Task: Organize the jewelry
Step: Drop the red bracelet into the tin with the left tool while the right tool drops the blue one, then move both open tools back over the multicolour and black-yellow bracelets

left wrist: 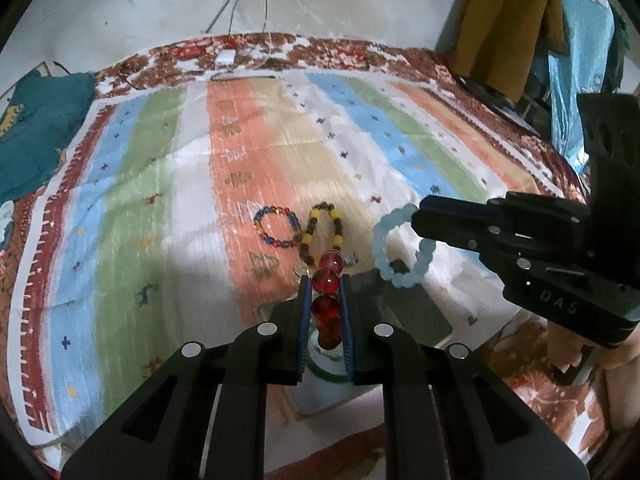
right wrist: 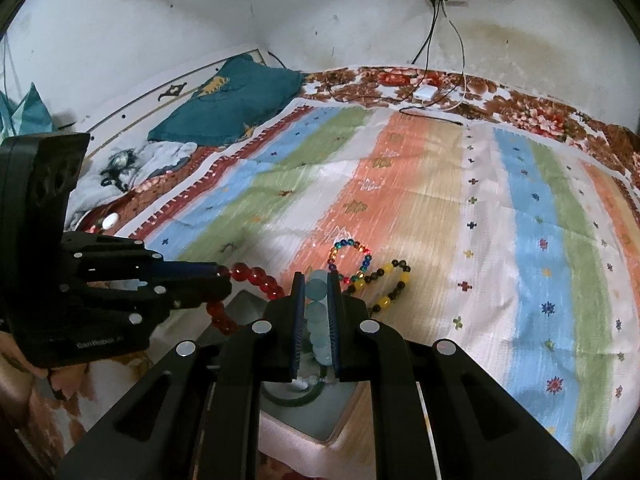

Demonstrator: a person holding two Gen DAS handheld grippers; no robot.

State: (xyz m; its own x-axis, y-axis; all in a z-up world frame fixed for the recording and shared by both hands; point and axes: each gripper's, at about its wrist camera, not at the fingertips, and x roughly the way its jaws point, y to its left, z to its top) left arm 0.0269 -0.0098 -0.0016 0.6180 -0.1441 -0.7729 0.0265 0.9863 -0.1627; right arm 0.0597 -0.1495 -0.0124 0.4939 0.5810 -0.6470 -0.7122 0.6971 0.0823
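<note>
Left wrist view — left gripper (left wrist: 325, 280) angled down, clamping red bracelet (left wrist: 326, 280); right gripper (right wrist: 316, 280) pinches pale-blue bracelet (right wrist: 316, 312).

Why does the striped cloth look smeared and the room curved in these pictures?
Left wrist view: the striped cloth streaks with motion blur, while the red bracelet stays sharp. Right wrist view: the same streaking, and the fisheye lens bows the wall.
</note>
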